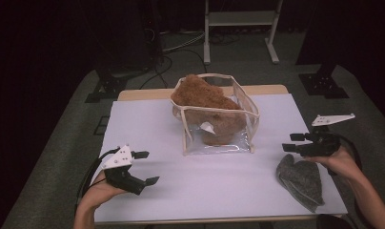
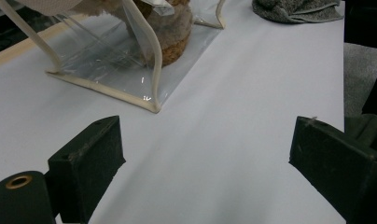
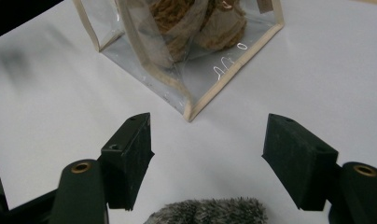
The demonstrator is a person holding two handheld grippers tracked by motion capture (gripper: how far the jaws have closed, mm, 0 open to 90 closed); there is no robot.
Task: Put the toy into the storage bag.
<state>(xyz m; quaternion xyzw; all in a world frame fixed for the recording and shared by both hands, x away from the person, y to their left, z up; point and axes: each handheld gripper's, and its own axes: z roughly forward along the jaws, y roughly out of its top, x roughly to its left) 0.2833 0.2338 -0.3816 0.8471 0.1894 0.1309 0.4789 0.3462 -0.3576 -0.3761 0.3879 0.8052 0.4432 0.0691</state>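
A clear plastic bag with cream trim (image 1: 218, 138) stands open in the middle of the white table, with a brown furry plush (image 1: 205, 98) inside it and sticking out of the top. A grey fuzzy cloth (image 1: 301, 180) lies at the right front of the table. My right gripper (image 1: 292, 142) hovers just above and behind that cloth, jaws open and empty, pointing left at the bag (image 3: 191, 65); the cloth's edge (image 3: 210, 212) lies under its jaws. My left gripper (image 1: 146, 167) rests at the left front, open and empty, aimed at the bag's corner (image 2: 151, 105).
The white table top (image 1: 147, 121) has bare room left and front of the bag. Beyond its wooden far edge stand a dark stand base (image 1: 105, 88) with cables, a white frame (image 1: 240, 28) and another dark base (image 1: 321, 83) on grey floor.
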